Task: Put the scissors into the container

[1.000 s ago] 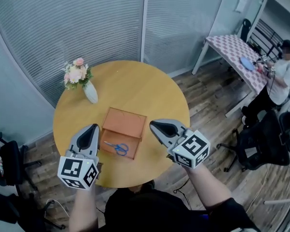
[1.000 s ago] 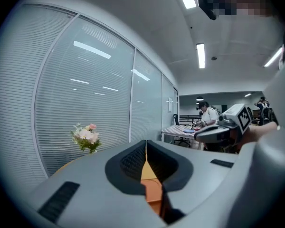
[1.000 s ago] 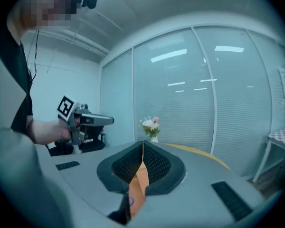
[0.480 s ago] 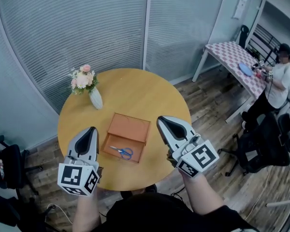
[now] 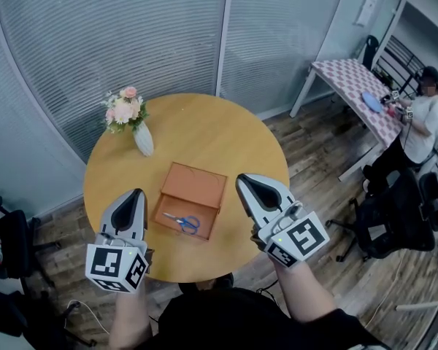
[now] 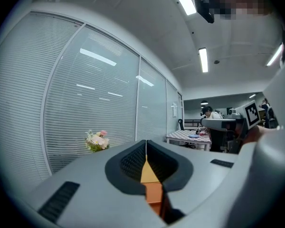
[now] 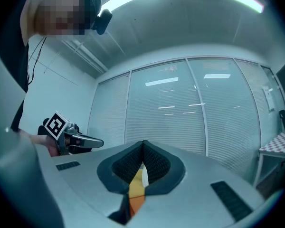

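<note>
At the centre of the head view, blue-handled scissors [image 5: 181, 222] lie inside an open orange container [image 5: 197, 183] on a round wooden worktop [image 5: 204, 130]. In the lower frame, the left tool [image 5: 136, 195] and right tool [image 5: 244, 183] hover either side of it, both closed and empty.

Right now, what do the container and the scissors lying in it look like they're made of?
Container: matte orange-brown, flat panels with straight edges and no shine. It could be wood, board or leatherette; the head view can't settle which. Scissors: blue handle loops, probably plastic by the saturated colour, and thin pale grey blades, likely metal, too small to judge a finish.
</note>
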Action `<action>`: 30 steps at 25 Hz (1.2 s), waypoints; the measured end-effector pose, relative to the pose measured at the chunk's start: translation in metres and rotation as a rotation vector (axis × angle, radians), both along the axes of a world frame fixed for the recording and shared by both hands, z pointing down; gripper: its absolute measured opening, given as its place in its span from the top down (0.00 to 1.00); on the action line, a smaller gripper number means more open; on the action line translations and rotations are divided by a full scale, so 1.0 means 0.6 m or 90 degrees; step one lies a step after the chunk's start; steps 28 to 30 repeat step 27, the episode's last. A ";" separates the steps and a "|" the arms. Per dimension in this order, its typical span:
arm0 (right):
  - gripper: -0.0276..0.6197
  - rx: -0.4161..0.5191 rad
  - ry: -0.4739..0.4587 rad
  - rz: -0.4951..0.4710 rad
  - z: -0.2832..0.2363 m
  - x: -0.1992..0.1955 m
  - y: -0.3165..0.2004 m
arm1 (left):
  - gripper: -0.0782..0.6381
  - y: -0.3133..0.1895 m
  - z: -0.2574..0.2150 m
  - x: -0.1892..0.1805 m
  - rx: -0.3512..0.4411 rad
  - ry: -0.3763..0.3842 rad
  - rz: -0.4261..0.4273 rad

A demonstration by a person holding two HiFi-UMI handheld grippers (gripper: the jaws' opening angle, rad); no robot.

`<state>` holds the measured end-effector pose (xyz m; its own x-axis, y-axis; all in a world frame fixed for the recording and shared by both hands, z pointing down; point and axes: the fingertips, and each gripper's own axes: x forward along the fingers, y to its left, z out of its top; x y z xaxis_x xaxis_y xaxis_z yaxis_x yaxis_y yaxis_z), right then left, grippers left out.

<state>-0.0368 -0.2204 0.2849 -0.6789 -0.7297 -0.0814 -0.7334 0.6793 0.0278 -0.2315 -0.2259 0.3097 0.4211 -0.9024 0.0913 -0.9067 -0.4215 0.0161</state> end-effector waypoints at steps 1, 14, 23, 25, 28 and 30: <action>0.90 -0.004 0.001 0.000 0.005 -0.001 0.000 | 0.87 0.000 0.002 0.000 -0.001 0.000 -0.001; 0.91 -0.019 0.011 0.005 0.021 0.001 0.003 | 0.87 0.004 0.011 -0.006 -0.008 0.000 -0.002; 0.91 -0.026 0.014 -0.005 0.030 -0.022 -0.001 | 0.87 0.001 0.017 -0.021 -0.012 -0.005 -0.002; 0.91 -0.027 0.015 -0.005 0.031 -0.025 -0.002 | 0.87 -0.001 0.018 -0.022 -0.012 -0.007 -0.002; 0.91 -0.028 0.016 -0.006 0.032 -0.027 -0.003 | 0.87 -0.002 0.019 -0.023 -0.010 -0.008 -0.001; 0.91 -0.028 0.016 -0.006 0.032 -0.027 -0.003 | 0.87 -0.002 0.019 -0.023 -0.010 -0.008 -0.001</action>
